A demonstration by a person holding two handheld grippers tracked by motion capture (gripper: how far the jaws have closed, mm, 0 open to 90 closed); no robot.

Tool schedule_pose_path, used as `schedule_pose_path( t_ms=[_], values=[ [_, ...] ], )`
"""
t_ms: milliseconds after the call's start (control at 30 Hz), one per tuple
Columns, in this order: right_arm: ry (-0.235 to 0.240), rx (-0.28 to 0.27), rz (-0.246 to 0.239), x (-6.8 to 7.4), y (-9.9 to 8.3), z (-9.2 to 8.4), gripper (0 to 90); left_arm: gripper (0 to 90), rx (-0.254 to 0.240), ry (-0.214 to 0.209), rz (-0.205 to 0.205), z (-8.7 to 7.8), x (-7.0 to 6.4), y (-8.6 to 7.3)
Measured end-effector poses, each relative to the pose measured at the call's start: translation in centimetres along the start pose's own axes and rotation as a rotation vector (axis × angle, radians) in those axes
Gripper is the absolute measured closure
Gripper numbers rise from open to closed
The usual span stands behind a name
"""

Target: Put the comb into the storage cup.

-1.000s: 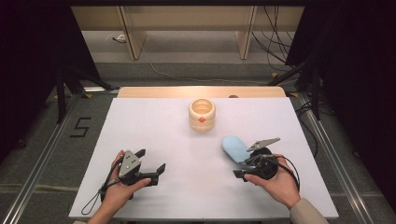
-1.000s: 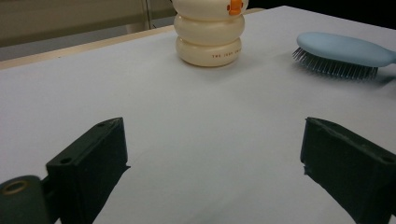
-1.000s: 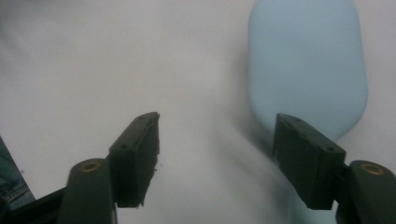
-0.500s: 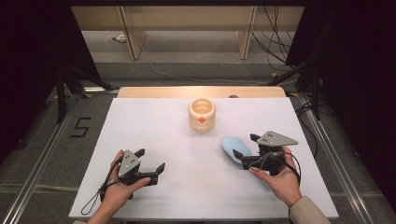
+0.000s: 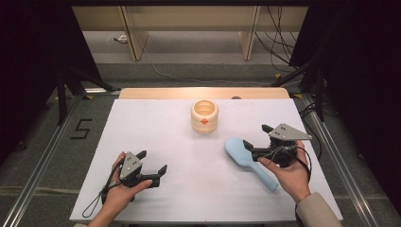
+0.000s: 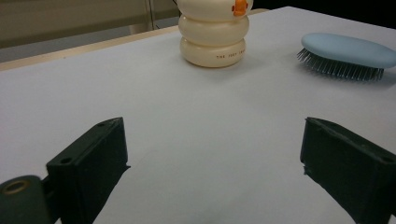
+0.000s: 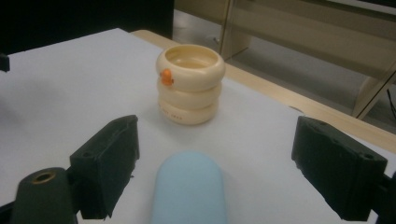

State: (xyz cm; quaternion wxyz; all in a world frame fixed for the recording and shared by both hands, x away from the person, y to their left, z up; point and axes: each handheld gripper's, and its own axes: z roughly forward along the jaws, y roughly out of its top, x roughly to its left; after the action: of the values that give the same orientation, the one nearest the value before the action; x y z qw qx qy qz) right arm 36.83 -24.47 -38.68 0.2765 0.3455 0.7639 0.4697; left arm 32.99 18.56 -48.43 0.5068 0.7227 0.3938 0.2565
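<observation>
A light blue hairbrush [image 5: 246, 158] lies bristles down on the white table [image 5: 156, 127], right of centre. My right gripper [image 5: 255, 136] hovers just above its handle, open; its jaws have just been opening. In the right gripper view the brush's back [image 7: 189, 191] sits low between the jaws without touching either. A cream ringed cup [image 5: 204, 116] with an orange dot stands upright at the middle back, also ahead of the right gripper [image 7: 215, 140] as the cup [image 7: 190, 84]. My left gripper [image 5: 152, 161] rests open at the front left, nothing between its jaws; from the left gripper [image 6: 215, 158] the cup [image 6: 213, 39] and brush [image 6: 348, 51] lie beyond.
A wooden strip [image 5: 203, 92] runs along the table's far edge. Metal rails [image 5: 42, 156] flank the table on the floor, with a "5" mark [image 5: 81, 128] at left. Cables [image 5: 283, 52] and dark stands sit behind and to the right.
The right gripper has risen off the brush handle and rolled so its grey plate faces up, with jaws wider apart. The brush stays in place. The left gripper has not moved.
</observation>
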Motion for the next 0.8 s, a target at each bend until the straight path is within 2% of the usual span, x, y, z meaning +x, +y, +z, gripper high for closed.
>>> schedule_pose_path(
  t_ms=[167,267,367,400,433,467,500,533,567,600,633,667,700,733,800],
  values=[
    [-0.011,-0.028,0.031,-0.3,0.5,0.2,15.9,7.1,0.000,0.000,0.000,0.0,0.0,0.0],
    [-0.004,0.012,0.026,-0.5,0.8,0.4,15.9,7.1,0.000,0.000,0.000,0.0,0.0,0.0],
    [-0.007,0.139,0.028,-1.0,0.9,1.0,16.2,7.1,0.001,-0.001,0.000,0.0,0.0,0.0],
    [0.011,0.195,0.028,-1.3,0.8,1.3,17.4,7.1,0.001,-0.001,0.000,0.0,0.0,0.0],
    [0.008,0.239,0.030,-1.5,0.7,1.5,19.2,7.1,0.001,-0.001,0.000,0.0,0.0,0.0],
    [0.004,0.270,0.031,-1.7,0.6,1.7,18.4,7.1,0.000,0.000,-0.001,0.0,0.0,0.0],
    [0.013,0.324,0.039,-1.9,0.5,2.1,17.5,7.1,0.000,0.000,-0.001,0.0,0.0,0.0],
    [0.060,0.428,0.037,-2.2,0.2,2.7,21.2,7.1,0.001,0.001,0.000,0.0,0.0,0.0],
    [0.060,0.428,0.037,-2.2,0.2,2.7,21.2,7.1,0.001,-0.001,-0.001,0.0,0.0,0.0],
    [0.112,0.519,0.020,-2.1,-0.1,3.2,24.5,7.1,0.001,0.000,-0.001,0.1,0.0,0.0],
    [0.123,0.549,0.019,-2.0,-0.2,3.4,24.5,7.1,0.001,-0.001,0.000,0.1,0.0,0.0],
    [0.123,0.549,0.019,-2.0,-0.2,3.4,24.5,7.1,0.000,-0.001,0.000,0.1,0.0,0.0],
    [0.134,0.584,0.017,-1.9,-0.4,3.7,25.6,7.1,0.000,-0.001,0.000,0.1,0.0,0.0],
    [0.155,0.667,0.028,-1.6,-0.6,4.3,27.4,7.1,0.000,-0.002,0.000,0.0,0.0,0.0],
    [0.169,0.733,0.035,-1.3,-0.8,4.7,27.7,7.1,0.001,-0.001,0.000,0.0,0.0,0.0]
  ],
)
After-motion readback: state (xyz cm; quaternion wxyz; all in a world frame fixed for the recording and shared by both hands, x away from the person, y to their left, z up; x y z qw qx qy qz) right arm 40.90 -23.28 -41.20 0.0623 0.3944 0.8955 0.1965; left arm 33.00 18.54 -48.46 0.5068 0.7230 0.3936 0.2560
